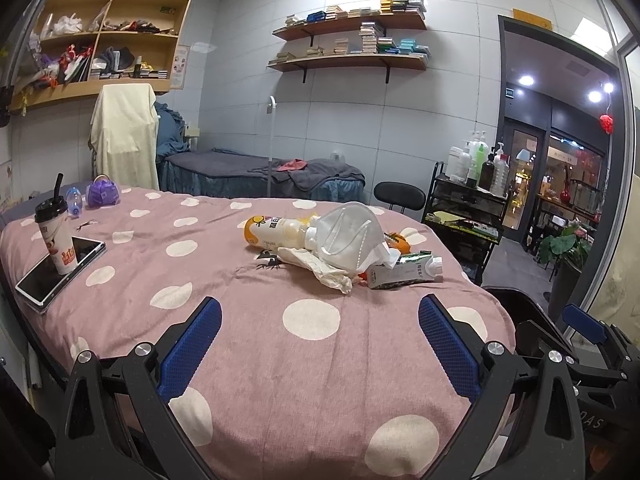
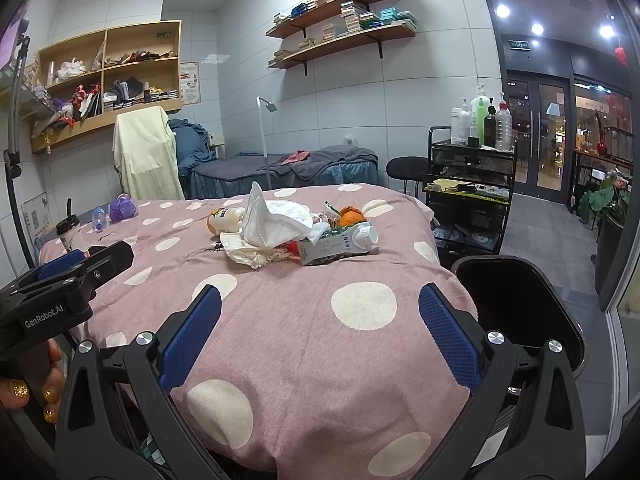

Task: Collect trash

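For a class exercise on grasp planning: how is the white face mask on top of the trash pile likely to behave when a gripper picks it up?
The face mask looks thin and creased, so it is probably light and floppy, folding between the fingers. It rests on the yellow bottle and crumpled tissue, so lifting it may drag the tissue. Its thin straps might snag.

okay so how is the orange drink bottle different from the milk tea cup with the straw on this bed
The orange drink bottle lies on its side in the trash pile, partly covered by a white face mask. The milk tea cup stands upright, apart from the pile, on a tablet. The cup has a black lid and straw; no straw shows on the bottle. Both rest on the pink polka-dot bed cover.
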Motion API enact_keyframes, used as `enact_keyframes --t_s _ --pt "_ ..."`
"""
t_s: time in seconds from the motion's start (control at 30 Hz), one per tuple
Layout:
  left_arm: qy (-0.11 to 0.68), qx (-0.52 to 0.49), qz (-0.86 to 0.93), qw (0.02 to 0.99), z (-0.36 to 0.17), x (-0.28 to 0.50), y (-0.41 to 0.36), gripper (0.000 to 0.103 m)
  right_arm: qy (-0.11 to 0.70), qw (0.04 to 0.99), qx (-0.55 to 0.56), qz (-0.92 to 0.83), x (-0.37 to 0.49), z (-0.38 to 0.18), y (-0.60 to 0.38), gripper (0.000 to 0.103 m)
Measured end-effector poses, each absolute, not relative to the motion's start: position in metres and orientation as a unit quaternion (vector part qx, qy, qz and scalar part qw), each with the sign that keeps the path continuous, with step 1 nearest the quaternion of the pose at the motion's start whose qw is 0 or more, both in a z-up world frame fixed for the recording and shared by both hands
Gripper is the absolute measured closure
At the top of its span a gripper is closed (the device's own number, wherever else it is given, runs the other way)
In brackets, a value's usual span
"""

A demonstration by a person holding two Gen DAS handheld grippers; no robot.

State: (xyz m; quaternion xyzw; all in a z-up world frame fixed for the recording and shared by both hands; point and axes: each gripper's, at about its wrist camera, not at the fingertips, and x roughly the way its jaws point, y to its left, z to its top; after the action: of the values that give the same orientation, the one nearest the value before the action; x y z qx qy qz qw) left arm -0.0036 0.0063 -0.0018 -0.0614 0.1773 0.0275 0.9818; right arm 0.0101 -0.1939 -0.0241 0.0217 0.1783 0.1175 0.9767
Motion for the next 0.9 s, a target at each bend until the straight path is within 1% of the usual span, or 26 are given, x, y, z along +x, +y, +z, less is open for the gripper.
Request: enact_keyframes --t_s 0.9 --pt "0.191 -0.07 0.036 0.978 -0.0055 -0.0032 0.0139 0.006 0.186 0.974 0.027 0.124 0.0085 -0.0318 -0.19 0.006"
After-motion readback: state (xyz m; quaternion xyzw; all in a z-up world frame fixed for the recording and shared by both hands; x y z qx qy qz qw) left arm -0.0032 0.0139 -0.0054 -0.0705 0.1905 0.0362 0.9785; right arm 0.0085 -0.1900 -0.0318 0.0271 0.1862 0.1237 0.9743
